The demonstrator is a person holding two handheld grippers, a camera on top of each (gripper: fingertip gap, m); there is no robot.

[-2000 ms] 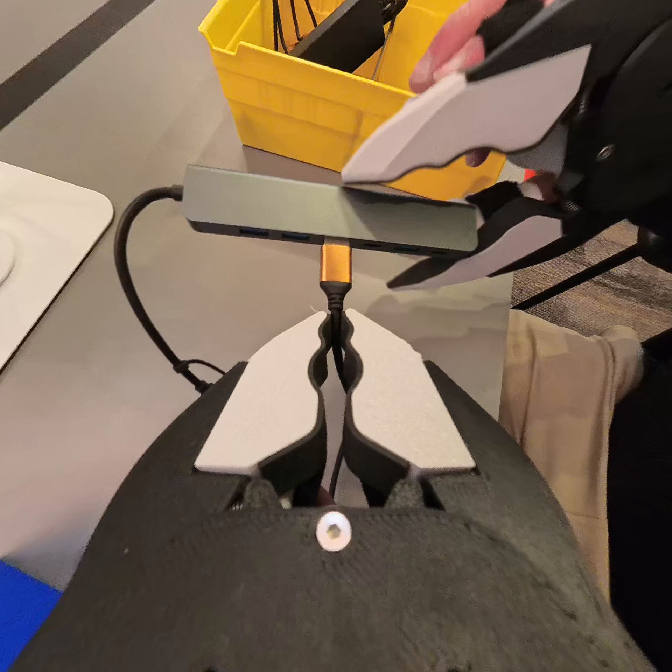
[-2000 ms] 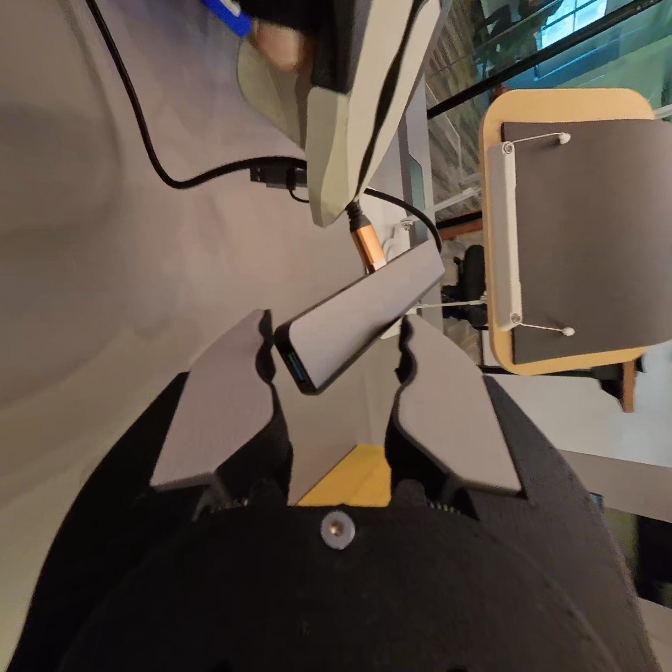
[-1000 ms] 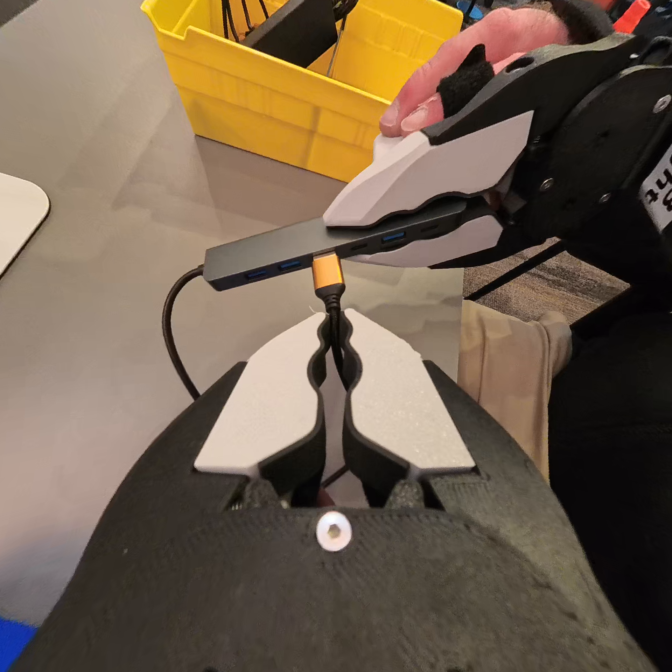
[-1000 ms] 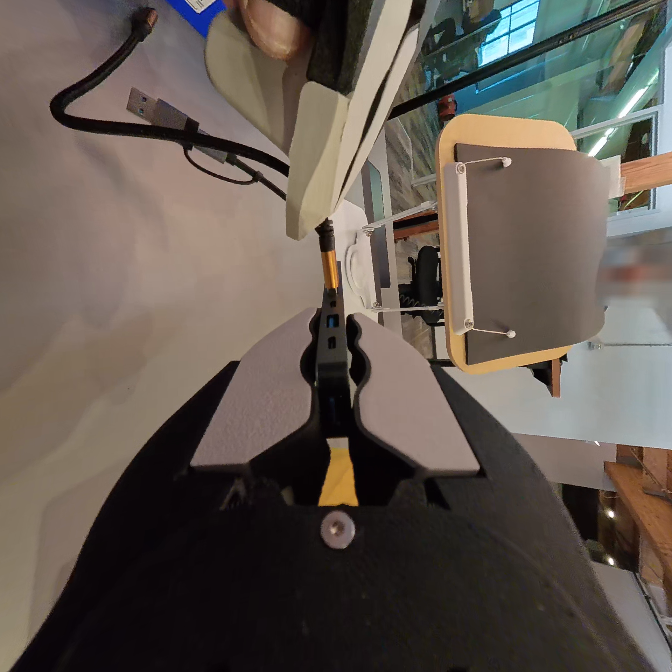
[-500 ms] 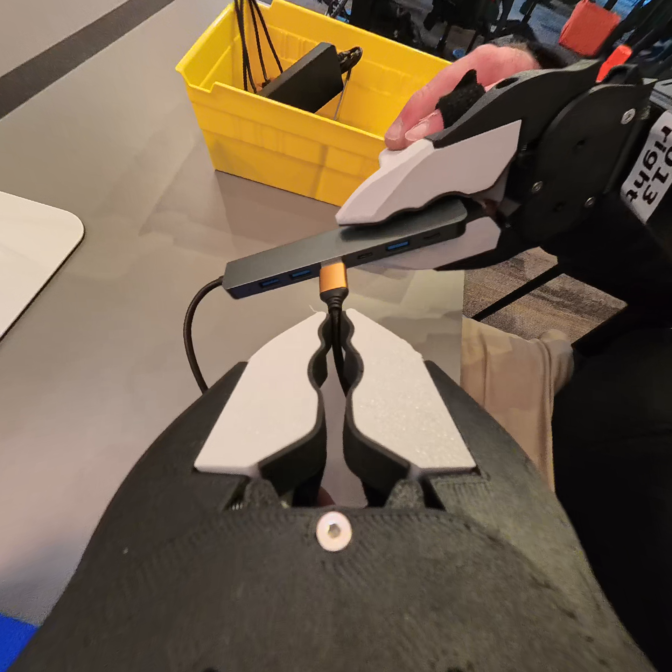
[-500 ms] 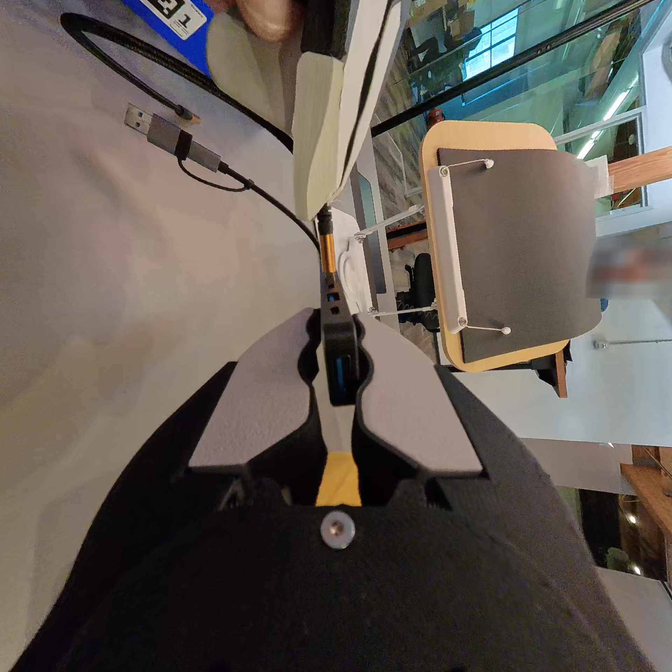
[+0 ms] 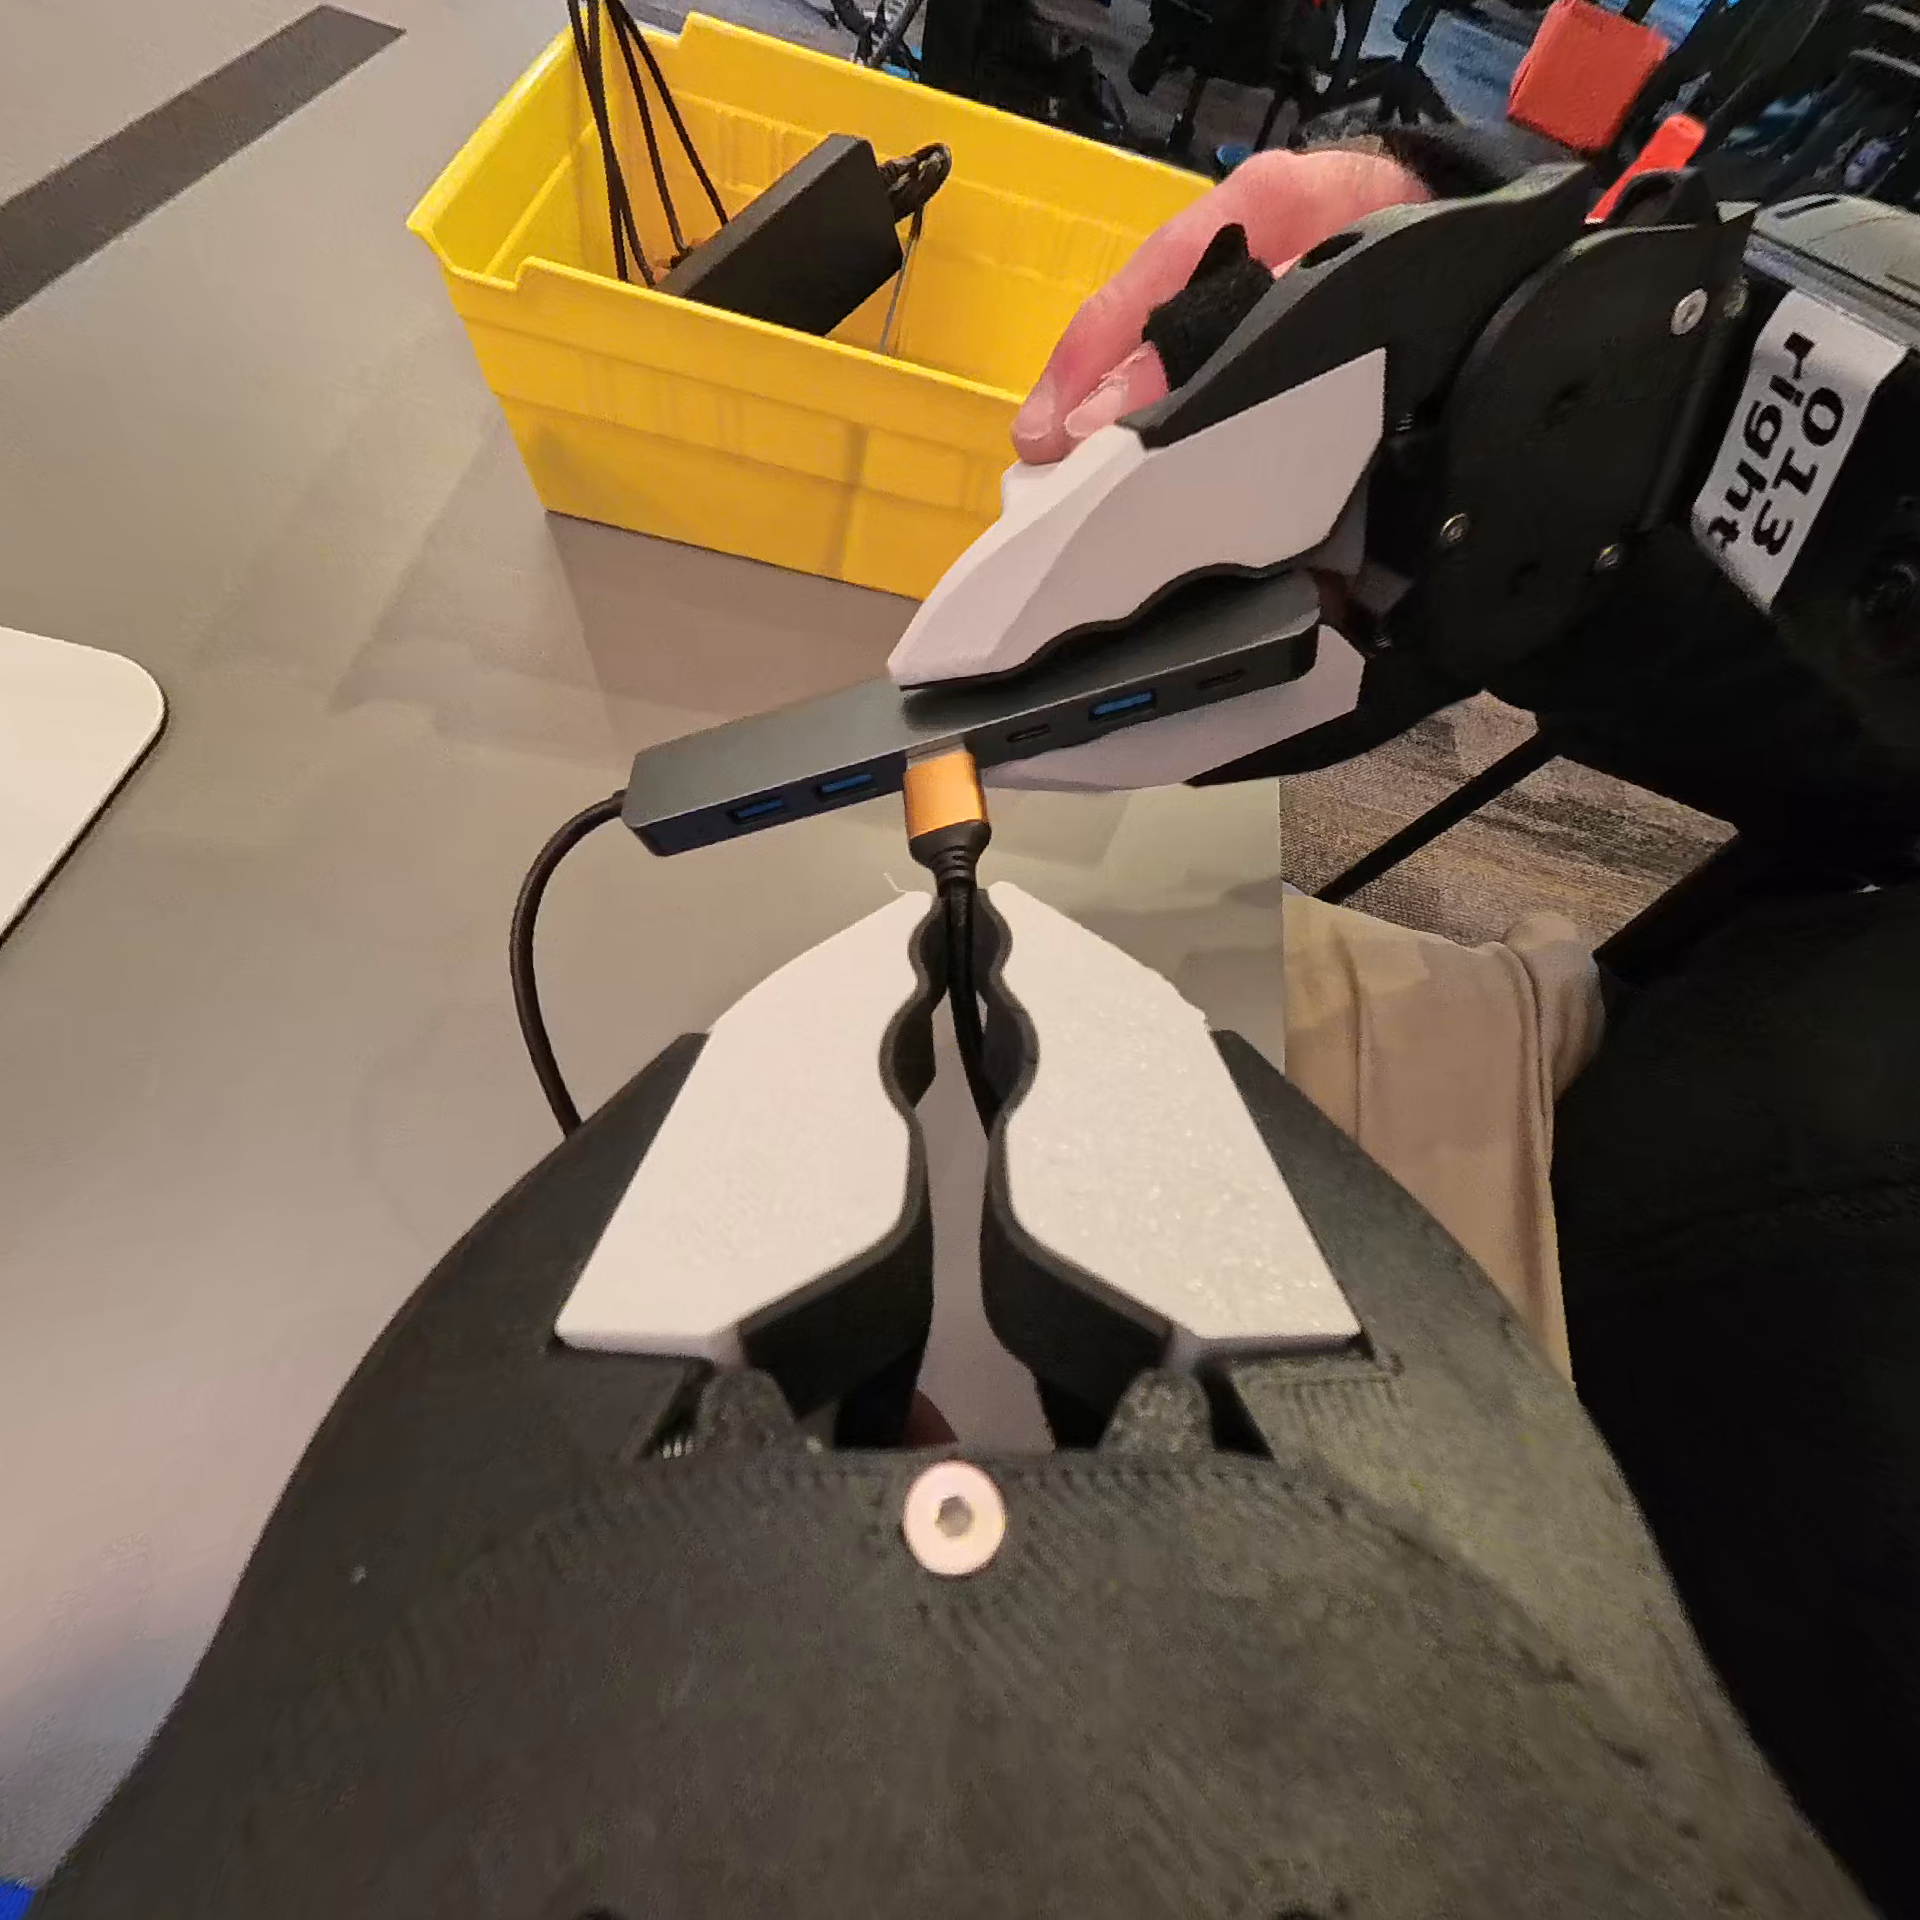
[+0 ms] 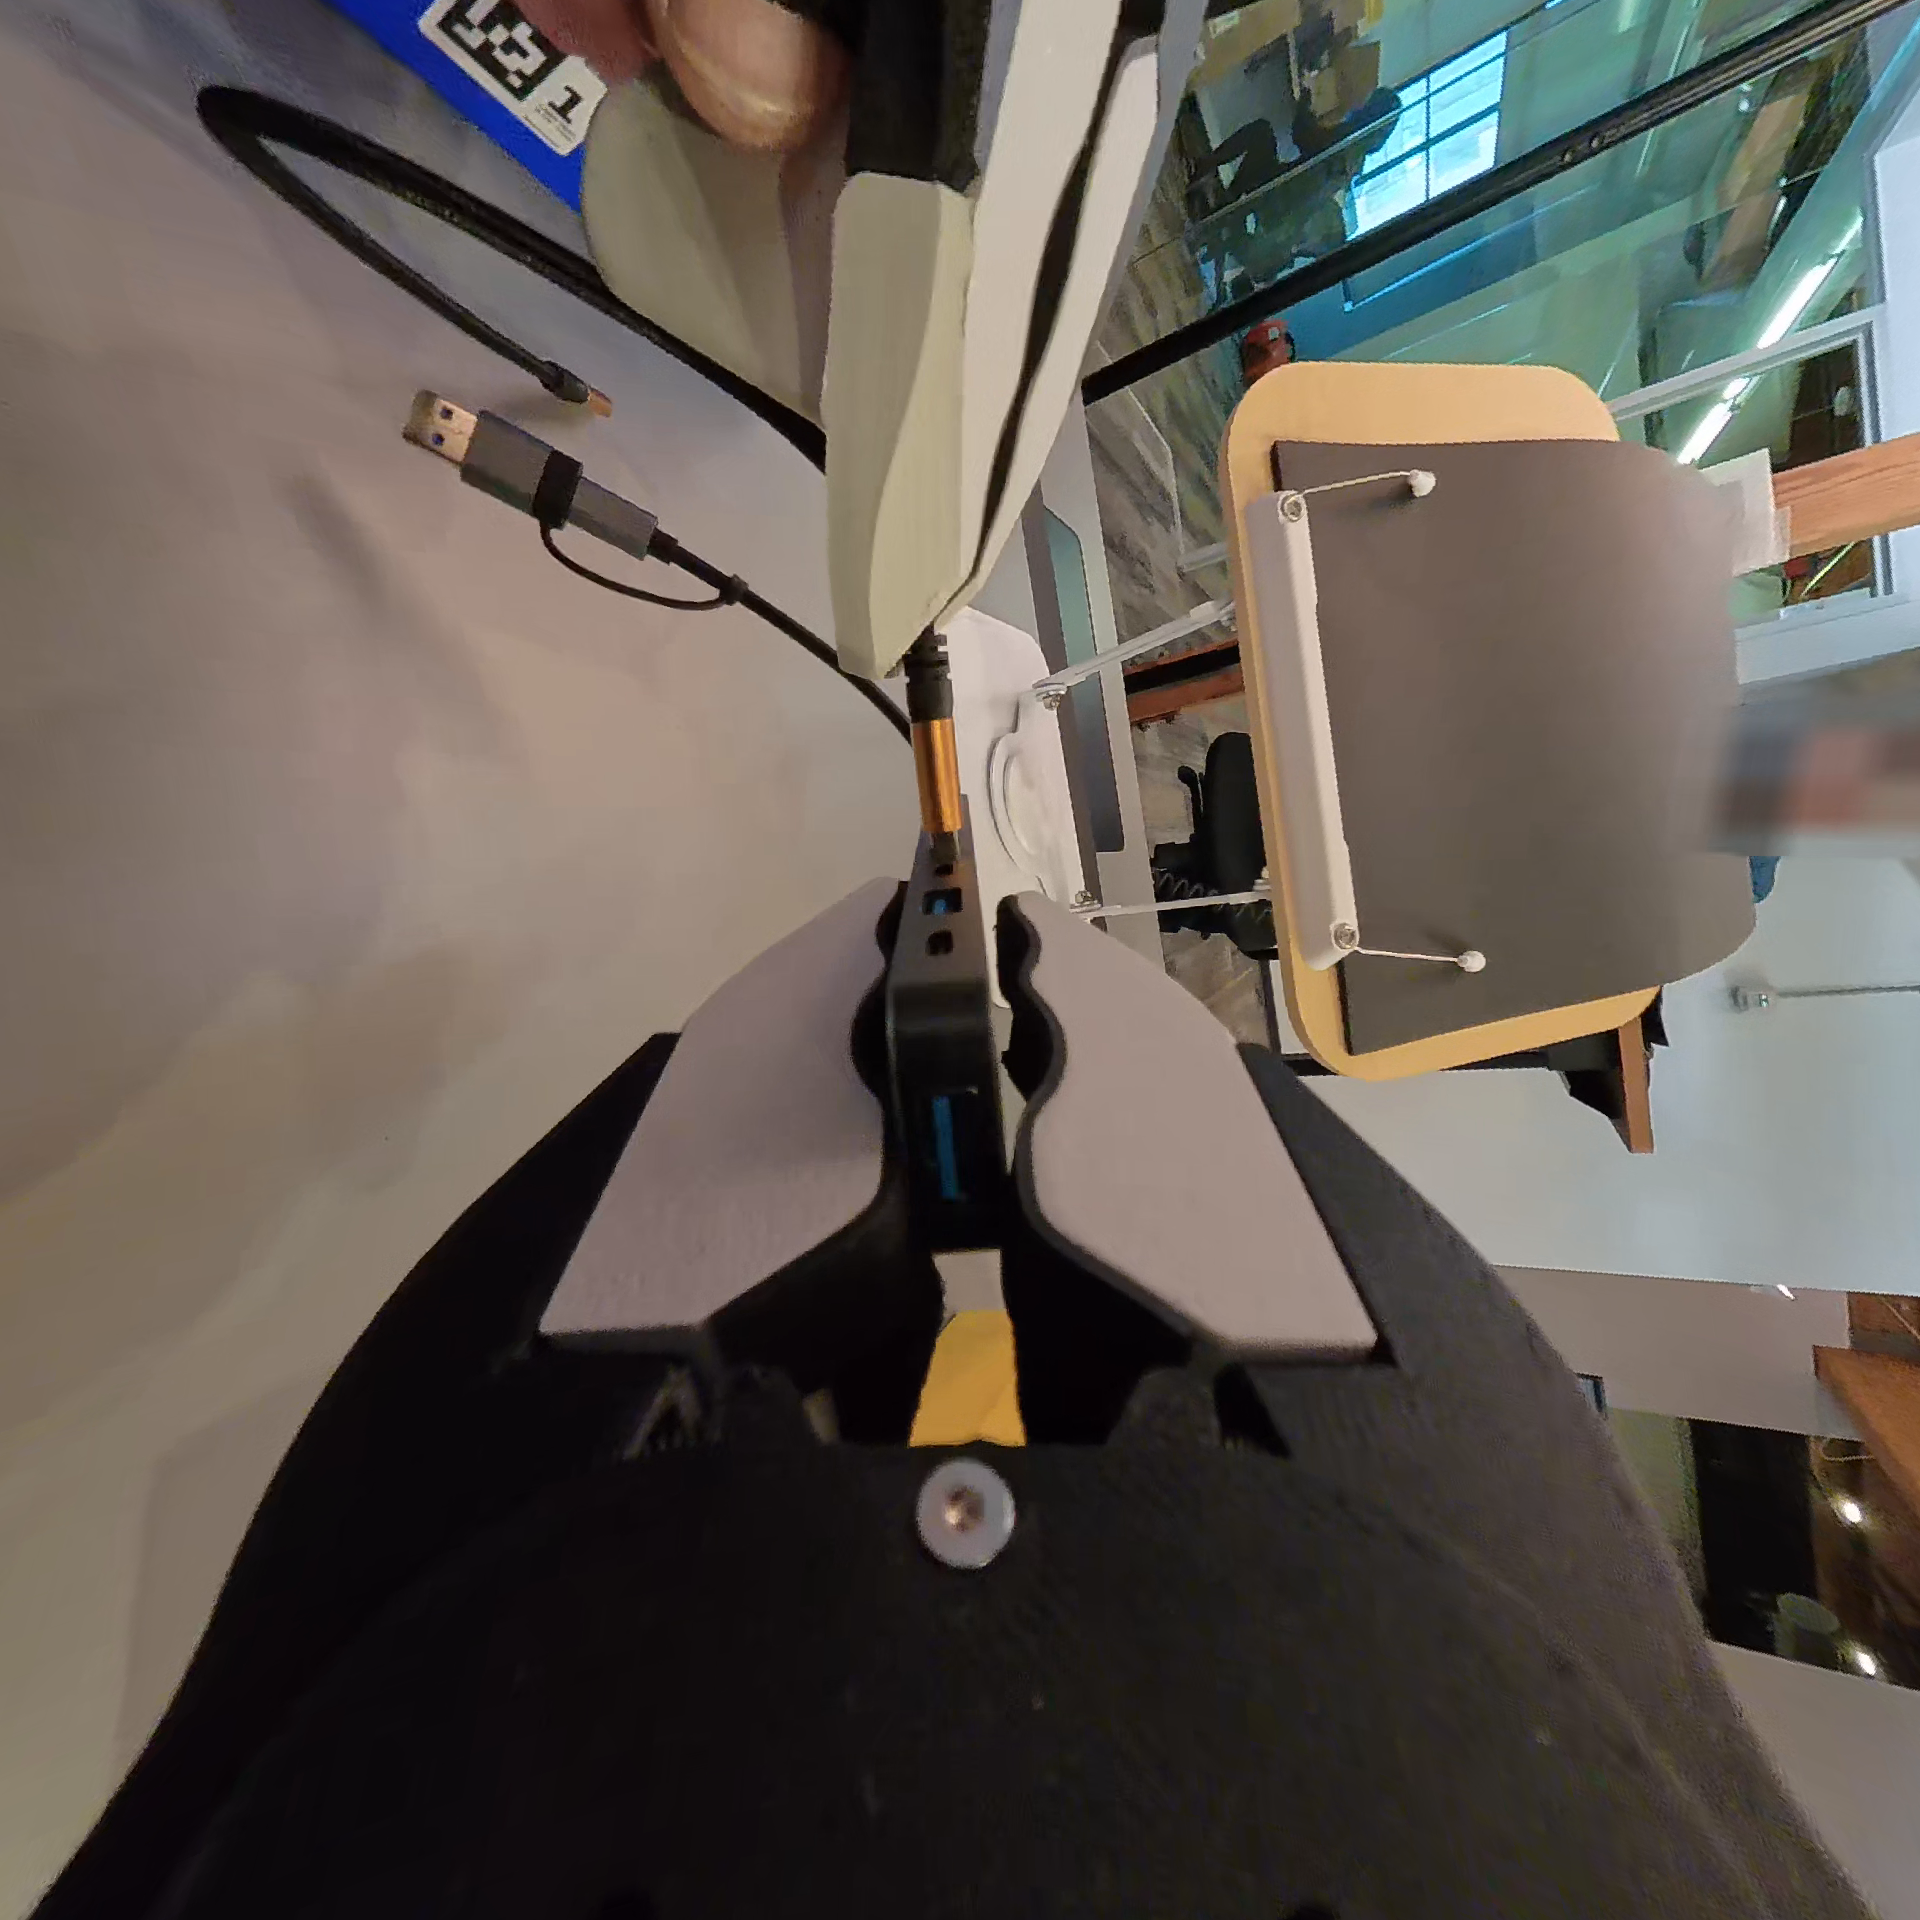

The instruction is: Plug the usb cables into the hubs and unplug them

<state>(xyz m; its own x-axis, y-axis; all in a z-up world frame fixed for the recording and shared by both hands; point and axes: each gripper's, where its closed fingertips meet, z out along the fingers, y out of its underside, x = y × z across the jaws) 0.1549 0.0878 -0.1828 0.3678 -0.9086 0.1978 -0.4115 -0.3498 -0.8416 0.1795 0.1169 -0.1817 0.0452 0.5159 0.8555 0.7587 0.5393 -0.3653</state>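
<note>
Above grey worktop (image 7: 260,727): slim dark-grey aluminium USB hub (image 7: 790,758), light, rigid, slippery; right gripper (image 7: 1049,707) jaws clamp its end. Left gripper (image 7: 956,914) jaws pinch limp black orange-plugged cable (image 7: 961,997).

Yellow bin (image 7: 727,416) (black box inside) on grey table (image 7: 260,831)

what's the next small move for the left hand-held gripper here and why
Probably a short straight push toward the hub. The left hand-held gripper is shut on the black cable just behind the orange plug, whose tip sits at the hub's side port; full seating is unclear. The right hand-held gripper clamps the hub, bracing it off the table.
</note>
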